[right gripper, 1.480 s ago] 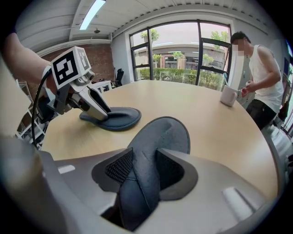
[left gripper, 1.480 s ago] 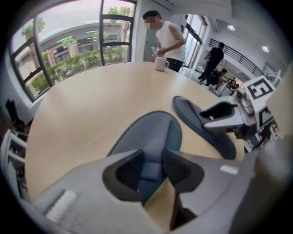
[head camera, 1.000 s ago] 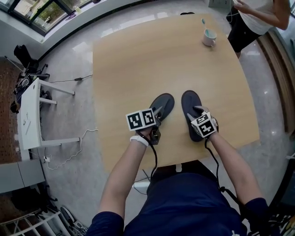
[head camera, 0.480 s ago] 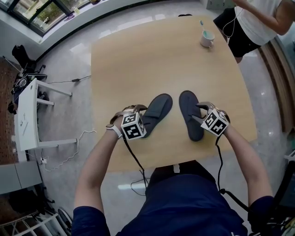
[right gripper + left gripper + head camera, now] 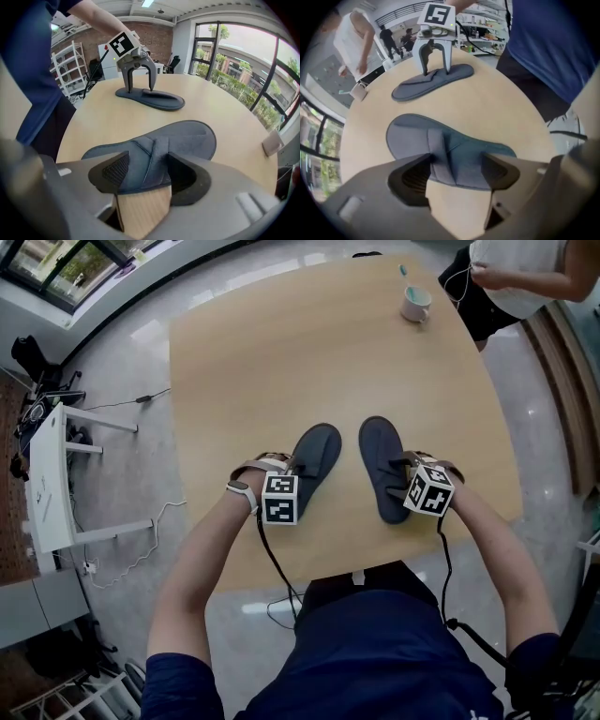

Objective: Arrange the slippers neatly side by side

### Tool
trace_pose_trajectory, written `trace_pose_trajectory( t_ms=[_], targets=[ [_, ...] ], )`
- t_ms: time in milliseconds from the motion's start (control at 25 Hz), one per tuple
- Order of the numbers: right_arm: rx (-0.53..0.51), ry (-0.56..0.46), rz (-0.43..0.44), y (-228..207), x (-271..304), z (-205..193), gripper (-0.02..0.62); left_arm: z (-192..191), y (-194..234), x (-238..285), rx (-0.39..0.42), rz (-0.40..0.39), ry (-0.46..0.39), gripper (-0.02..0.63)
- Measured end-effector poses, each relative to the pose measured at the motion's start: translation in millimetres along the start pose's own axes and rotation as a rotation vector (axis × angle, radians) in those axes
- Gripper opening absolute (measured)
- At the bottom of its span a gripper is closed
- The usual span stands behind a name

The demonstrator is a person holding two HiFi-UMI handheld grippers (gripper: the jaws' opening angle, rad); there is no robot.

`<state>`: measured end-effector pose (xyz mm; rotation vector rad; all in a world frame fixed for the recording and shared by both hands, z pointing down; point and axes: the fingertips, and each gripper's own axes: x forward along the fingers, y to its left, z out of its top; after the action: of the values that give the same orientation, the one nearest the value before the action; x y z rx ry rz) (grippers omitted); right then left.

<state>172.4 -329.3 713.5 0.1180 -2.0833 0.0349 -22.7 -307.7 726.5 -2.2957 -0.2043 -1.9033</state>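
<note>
Looks like the let-go step: the left gripper (image 5: 296,465) and right gripper (image 5: 396,476) are both opening their jaws, each straddling a strap without pinching it. The left slipper (image 5: 317,451) and right slipper (image 5: 377,454) lie near each other on the table (image 5: 281,352), lower centre of the head view. They lean together toward the top, so I'd guess the next move is twisting them parallel.

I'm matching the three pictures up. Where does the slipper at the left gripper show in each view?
Head view: slipper at centre, left one of the pair.
Left gripper view: low centre, slipper between the left gripper's opening jaws.
Right gripper view: slipper upper centre, under the left gripper.
Shared landmark: the other slipper, in all three.
</note>
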Motion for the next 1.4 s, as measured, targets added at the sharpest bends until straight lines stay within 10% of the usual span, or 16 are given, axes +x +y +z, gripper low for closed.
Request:
trace_pose_trajectory(
  t_ms=[200,840,1400],
  targets=[
    [0.043,-0.001,0.034,4,3,4,0.270,7,-12,2,-0.243,-0.071,-0.082,0.336],
    [0.016,-0.010,0.044,6,16,24,0.270,41,-7,9,-0.747,0.088,-0.176,0.333],
    [0.025,-0.036,0.040,15,31,52,0.270,57,-13,13,-0.864,0.122,-0.157,0.333]
  ],
)
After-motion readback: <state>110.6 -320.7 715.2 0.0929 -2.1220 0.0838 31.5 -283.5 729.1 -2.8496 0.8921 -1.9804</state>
